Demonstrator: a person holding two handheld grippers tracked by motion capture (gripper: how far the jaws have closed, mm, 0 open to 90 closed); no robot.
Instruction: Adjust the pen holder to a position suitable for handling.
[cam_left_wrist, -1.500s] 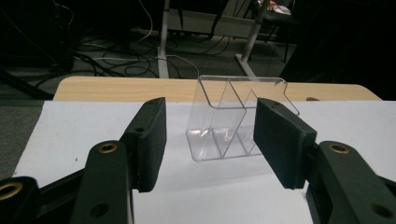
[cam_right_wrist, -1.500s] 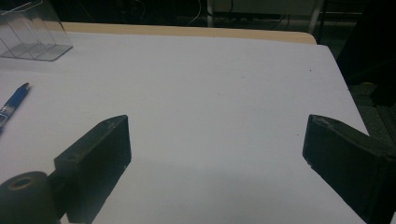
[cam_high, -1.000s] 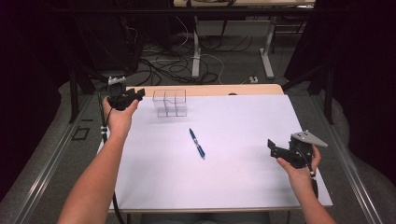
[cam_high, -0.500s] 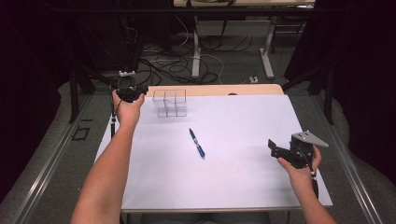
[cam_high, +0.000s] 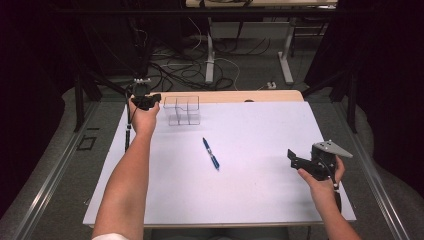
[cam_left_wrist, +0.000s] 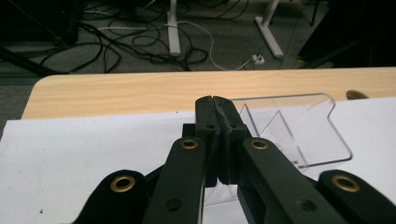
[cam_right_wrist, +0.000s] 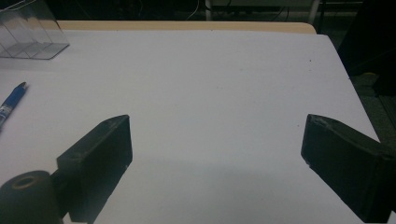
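Closest to the person, the right gripper (cam_high: 295, 159) rests low over the white worktop (cam_high: 260, 200). Its fingers are wide apart with nothing between them. The blue pen (cam_high: 210, 153) lies well to the left of those fingers, untouched.

Farther off, the left gripper (cam_high: 154, 98) has moved closer to the clear box (cam_high: 182, 111), and its fingers have just been closing. Now they are pressed together. The box sits just to the right of them, at the far edge.

The left gripper view shows the fingers' (cam_left_wrist: 208, 116) tips right at the box's thin wall. I cannot tell if they pinch it. If they do, the box looks ready to be pulled.
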